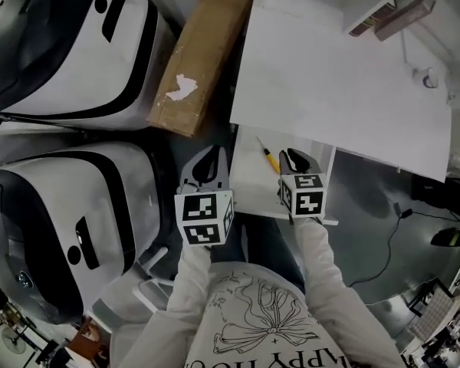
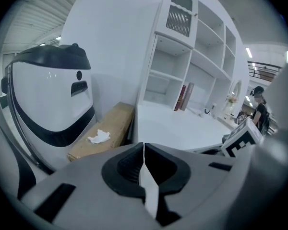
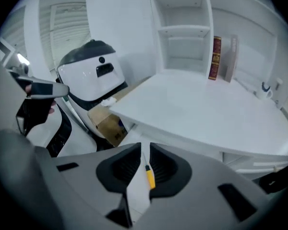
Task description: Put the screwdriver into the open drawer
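Note:
A small yellow-handled screwdriver [image 1: 267,156] lies flat on the floor of the open white drawer [image 1: 249,184] under the desk top. My right gripper [image 1: 295,158] hovers just to its right, over the drawer. In the right gripper view the jaws [image 3: 143,150] stand a narrow gap apart, and the screwdriver [image 3: 150,175] shows through that gap on the drawer floor, not held. My left gripper [image 1: 209,158] sits at the drawer's left edge. Its jaws [image 2: 144,147] are closed tip to tip with nothing between them.
The white desk top [image 1: 345,75] juts out above the drawer, with shelves and books [image 1: 391,14] behind it. A long cardboard box [image 1: 199,52] leans left of the desk. Two big white-and-black machines [image 1: 69,44] [image 1: 54,221] crowd the left. A cable [image 1: 391,228] runs over the grey floor at right.

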Demonstrator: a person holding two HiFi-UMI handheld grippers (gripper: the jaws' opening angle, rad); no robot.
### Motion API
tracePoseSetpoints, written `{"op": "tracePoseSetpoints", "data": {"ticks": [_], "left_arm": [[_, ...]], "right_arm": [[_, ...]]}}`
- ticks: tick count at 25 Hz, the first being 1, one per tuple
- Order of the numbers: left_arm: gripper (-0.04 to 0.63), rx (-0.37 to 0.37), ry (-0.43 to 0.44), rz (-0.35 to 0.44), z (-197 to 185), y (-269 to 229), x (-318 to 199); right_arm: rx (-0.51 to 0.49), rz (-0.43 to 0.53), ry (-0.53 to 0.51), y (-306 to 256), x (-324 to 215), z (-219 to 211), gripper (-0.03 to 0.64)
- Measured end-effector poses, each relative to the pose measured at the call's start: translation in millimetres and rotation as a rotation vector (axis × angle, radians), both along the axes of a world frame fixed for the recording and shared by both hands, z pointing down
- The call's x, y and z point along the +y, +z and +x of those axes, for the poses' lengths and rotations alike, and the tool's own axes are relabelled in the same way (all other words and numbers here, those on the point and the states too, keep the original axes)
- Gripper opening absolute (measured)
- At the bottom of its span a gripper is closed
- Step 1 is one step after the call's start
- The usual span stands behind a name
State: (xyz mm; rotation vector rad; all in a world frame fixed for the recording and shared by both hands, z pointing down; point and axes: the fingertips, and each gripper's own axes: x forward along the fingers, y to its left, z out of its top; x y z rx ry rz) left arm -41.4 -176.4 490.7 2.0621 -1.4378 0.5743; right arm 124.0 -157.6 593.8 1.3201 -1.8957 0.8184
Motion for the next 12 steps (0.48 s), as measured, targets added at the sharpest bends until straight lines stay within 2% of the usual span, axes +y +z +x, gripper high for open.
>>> {"op": "tracePoseSetpoints", "data": {"ticks": [12], "left_arm": [[0.009,0.031,-0.005,0.203,13.5,-108.0,-18.9]], "right_arm": [[-0.038,0.281,0.094,-148.6,-24.7,8.7,0.038]]}}
